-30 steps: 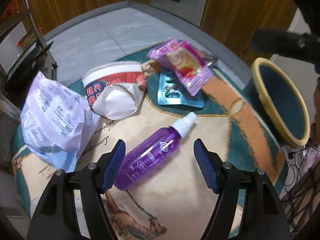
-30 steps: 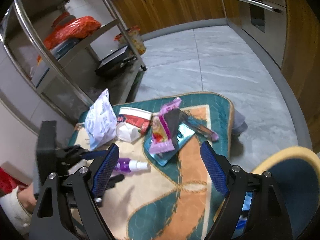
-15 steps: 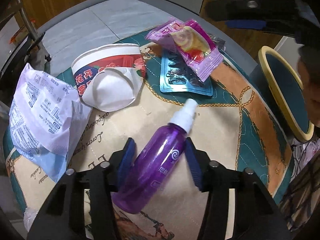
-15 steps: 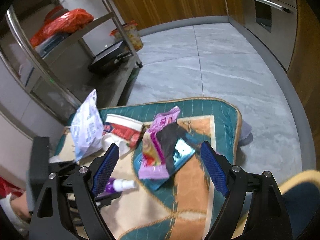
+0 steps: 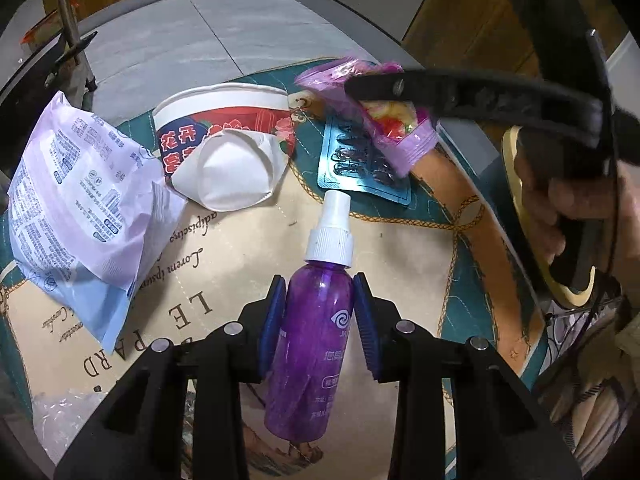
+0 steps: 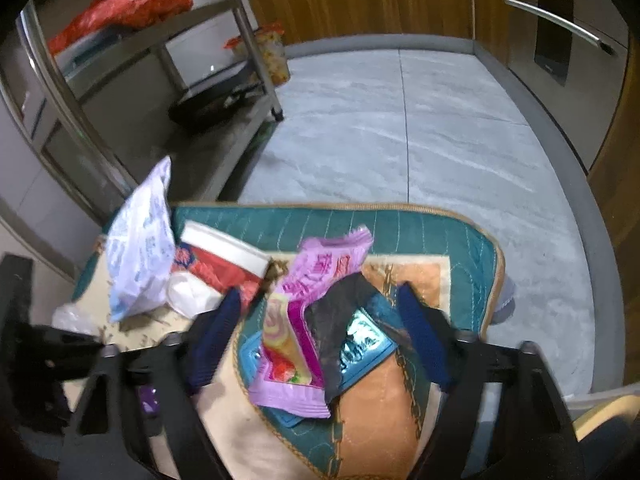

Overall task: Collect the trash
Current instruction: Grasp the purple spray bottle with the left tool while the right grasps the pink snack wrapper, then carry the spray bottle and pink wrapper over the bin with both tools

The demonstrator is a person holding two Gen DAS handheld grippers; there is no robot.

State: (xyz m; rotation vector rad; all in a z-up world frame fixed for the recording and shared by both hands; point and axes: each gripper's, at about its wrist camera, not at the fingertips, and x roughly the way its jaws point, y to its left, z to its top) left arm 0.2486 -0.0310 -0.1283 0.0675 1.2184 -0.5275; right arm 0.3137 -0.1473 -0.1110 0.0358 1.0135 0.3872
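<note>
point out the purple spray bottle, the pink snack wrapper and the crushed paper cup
purple spray bottle (image 5: 316, 344): left wrist view, on the bottle's body.
pink snack wrapper (image 6: 320, 270): right wrist view, on its upper printed panel.
crushed paper cup (image 5: 228, 172): left wrist view, on its white crumpled base.

Right gripper (image 6: 320, 328) fingers motion-blurred; blister pack (image 6: 362, 346) half hidden beneath pink wrapper (image 6: 308, 320); bin rim (image 6: 600, 416) cropped at four o'clock.

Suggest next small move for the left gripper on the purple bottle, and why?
Probably finish the squeeze, then lift. The left gripper is closing with the purple spray bottle between its blue pads, which look about at the bottle's sides. The bottle lies flat on the mat, apart from the other trash.
</note>
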